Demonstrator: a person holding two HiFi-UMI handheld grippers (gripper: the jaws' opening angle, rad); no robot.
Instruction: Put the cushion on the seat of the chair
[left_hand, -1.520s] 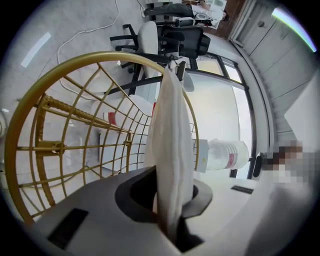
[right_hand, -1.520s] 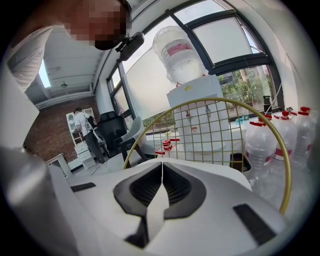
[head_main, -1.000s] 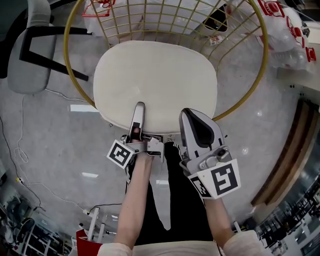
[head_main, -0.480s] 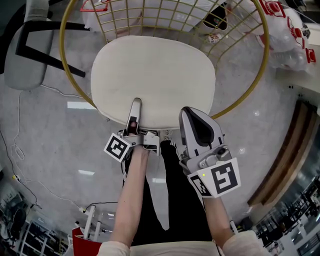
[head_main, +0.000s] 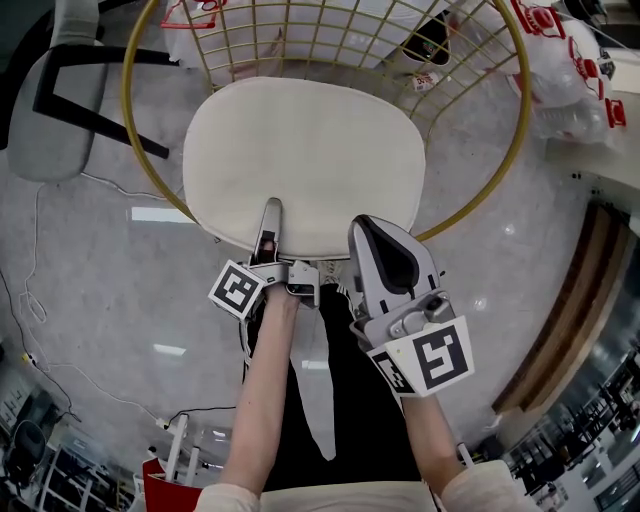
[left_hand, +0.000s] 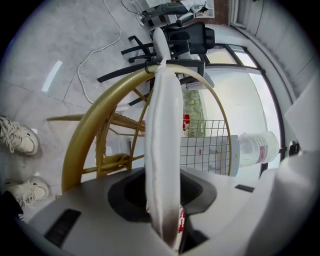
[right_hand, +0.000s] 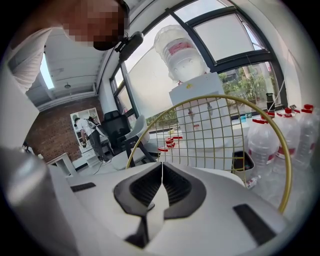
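**A:** Where is the cushion (head_main: 305, 160)?

**B:** Flat on the seat of the chair (head_main: 128, 100), inside its gold rim, with the wire back behind it.

**A:** And its front edge?

**B:** Between the jaws of the left hand-held gripper (head_main: 268, 228), which are opening. The right hand-held gripper (head_main: 385, 255) hangs near that edge, jaws together, empty.

**A:** Room around it?

**B:** Open floor (head_main: 110, 290) to the left and front. Water bottles (head_main: 575, 80) crowd the back right.

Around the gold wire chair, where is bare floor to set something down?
Bare: grey floor left of the gold wire chair's rim, nearer than the grey black-legged chair; also right of the rim, toward the brown wooden strip. Crowded: behind the chair, with clear water bottles.
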